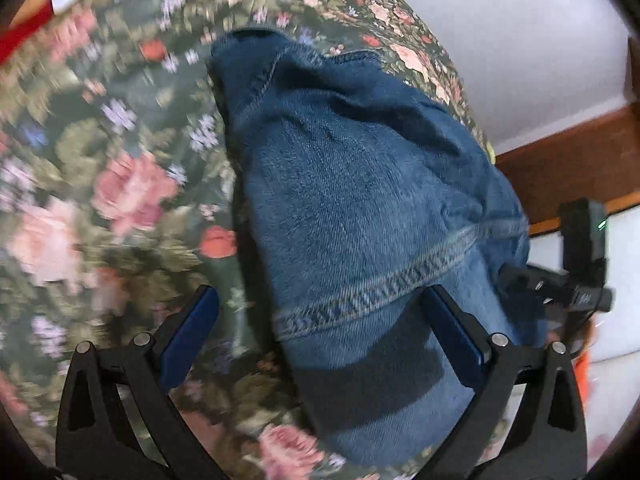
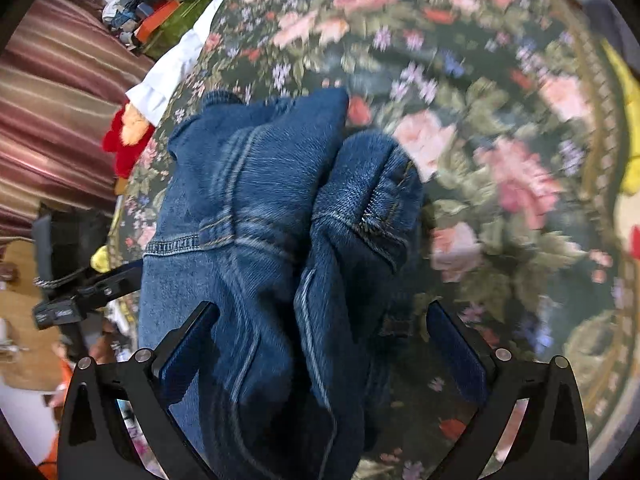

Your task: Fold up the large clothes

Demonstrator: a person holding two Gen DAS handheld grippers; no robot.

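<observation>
Jeans [image 2: 260,216] bunched on blurred floral bedspread [image 2: 500,160]

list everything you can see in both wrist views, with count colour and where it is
jeans: one pair, blue denim, bunched in a heap on the floral cover, between both grippers' open fingers
floral cover: one, dark green with pink and red flowers, spread under the jeans
white cloth: one, white, at the cover's far left edge in the right wrist view
red soft toy: one, red with orange, just below the white cloth
striped fabric: one, maroon and cream, far left of the right wrist view
yellow item: one, yellow, right edge, kind unclear
wooden trim: brown, along the wall on the right of the left wrist view
left gripper: black with blue pads, open
right gripper: black with blue pads, open
</observation>
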